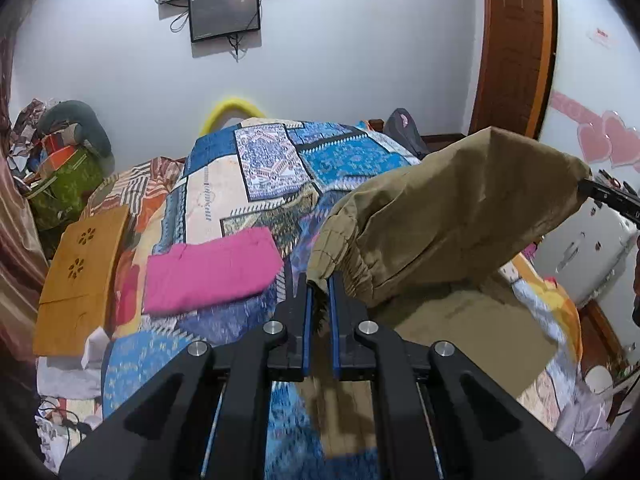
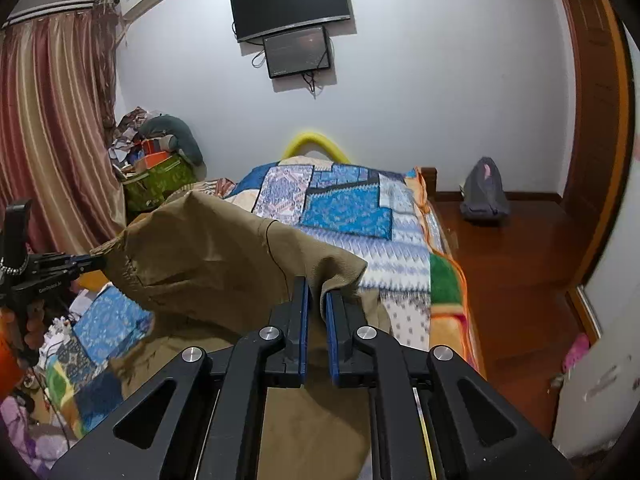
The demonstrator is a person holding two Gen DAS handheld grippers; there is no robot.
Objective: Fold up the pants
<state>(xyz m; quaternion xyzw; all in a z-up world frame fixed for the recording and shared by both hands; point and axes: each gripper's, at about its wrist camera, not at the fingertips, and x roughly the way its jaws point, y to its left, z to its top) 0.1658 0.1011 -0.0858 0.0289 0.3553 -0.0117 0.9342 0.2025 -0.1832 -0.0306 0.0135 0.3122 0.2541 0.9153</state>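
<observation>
Mid-fold: left gripper [image 1: 320, 286] and right gripper [image 2: 317, 298] each clamped on a corner of khaki pants [image 1: 452, 216], lifted above bedspread [image 1: 224, 200] ahead, laying down and remaining folds pending.

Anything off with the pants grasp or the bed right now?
Nothing stands out. Both the left gripper and right gripper pinch the khaki pants, lifted over the bed; folded pink garment lies flat.

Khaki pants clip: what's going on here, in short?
A person holds a two-finger gripper in each hand. The left gripper and the right gripper are each shut on an edge of the khaki cotton pants, which hang lifted between them over the patchwork bedspread. A folded pink cloth lies beside them.
</observation>
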